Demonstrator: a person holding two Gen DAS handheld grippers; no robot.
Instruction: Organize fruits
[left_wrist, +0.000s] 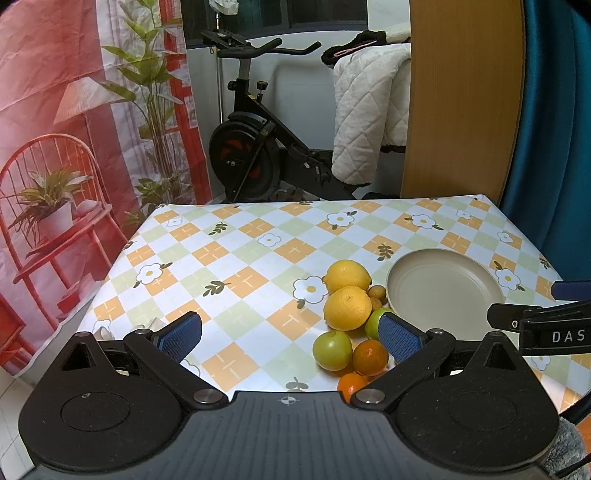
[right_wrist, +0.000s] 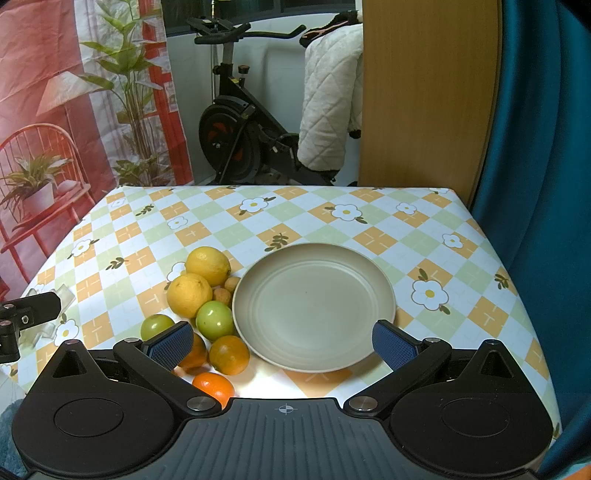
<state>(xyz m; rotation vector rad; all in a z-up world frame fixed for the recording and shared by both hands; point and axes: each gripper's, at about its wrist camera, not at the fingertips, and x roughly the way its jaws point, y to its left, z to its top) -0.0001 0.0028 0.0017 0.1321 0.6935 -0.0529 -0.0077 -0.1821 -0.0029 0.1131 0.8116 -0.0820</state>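
Note:
A pile of fruit lies left of an empty beige plate (right_wrist: 314, 306) (left_wrist: 443, 291). Two yellow lemons (right_wrist: 208, 265) (right_wrist: 189, 294) (left_wrist: 347, 275) (left_wrist: 347, 307) sit at the back, with two small brown fruits (right_wrist: 232, 285) (left_wrist: 376, 293) beside the plate's rim. Two green apples (right_wrist: 214, 319) (right_wrist: 157, 326) (left_wrist: 332, 349) and three oranges (right_wrist: 229, 353) (right_wrist: 213, 386) (left_wrist: 370, 356) lie nearer me. My right gripper (right_wrist: 282, 345) is open, low over the plate's near rim. My left gripper (left_wrist: 291, 338) is open, empty, just left of the fruit.
The table carries a checked flower-print cloth (left_wrist: 236, 258). An exercise bike (left_wrist: 255, 147), a white quilted blanket (left_wrist: 365, 110) and a wooden panel (left_wrist: 461, 99) stand beyond the far edge. A teal curtain (right_wrist: 535, 147) hangs at the right. A printed backdrop (left_wrist: 74, 129) is at left.

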